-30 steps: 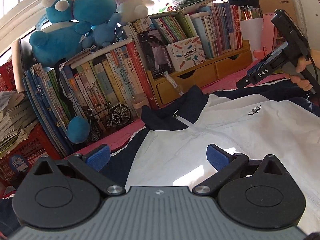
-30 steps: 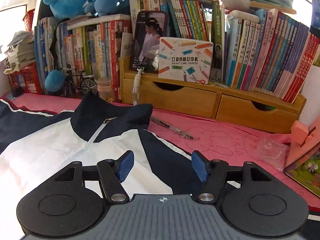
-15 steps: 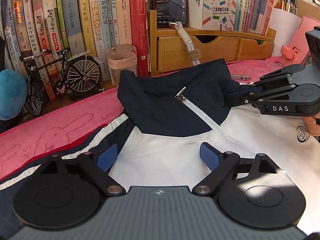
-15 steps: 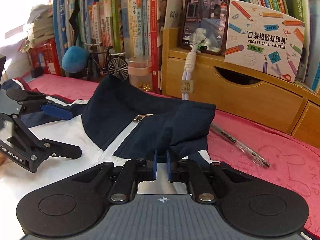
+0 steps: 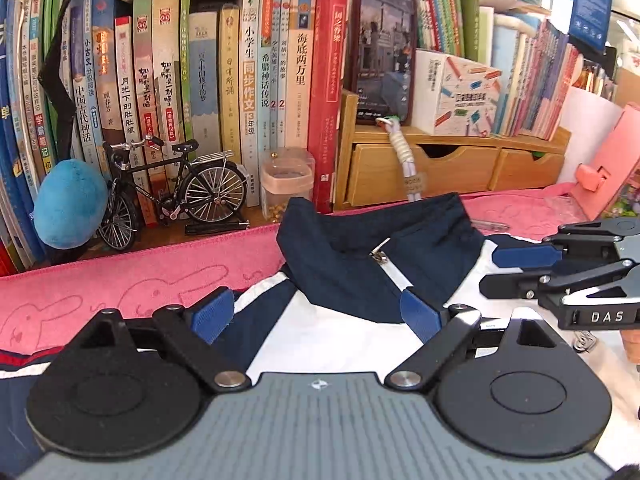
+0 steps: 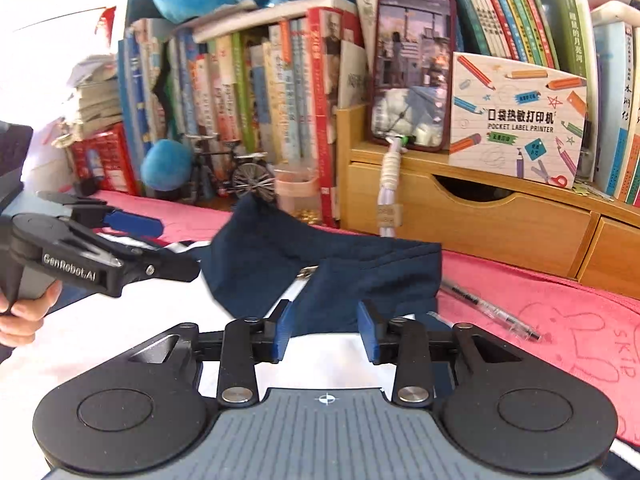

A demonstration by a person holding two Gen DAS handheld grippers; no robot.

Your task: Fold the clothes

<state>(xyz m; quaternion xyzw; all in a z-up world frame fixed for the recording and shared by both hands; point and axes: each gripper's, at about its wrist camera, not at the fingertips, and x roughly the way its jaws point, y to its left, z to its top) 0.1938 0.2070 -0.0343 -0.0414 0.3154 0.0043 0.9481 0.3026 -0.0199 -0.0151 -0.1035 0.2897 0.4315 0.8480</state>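
Having just opened, the right gripper (image 6: pixel 323 331) stands part open astride the jacket (image 5: pixel 340 332) collar (image 6: pixel 320 272), gripping nothing. Left gripper (image 5: pixel 316 314) is spread wide over the left shoulder, likely to flatten it; jacket lies zipped on the pink towel (image 5: pixel 120 276).
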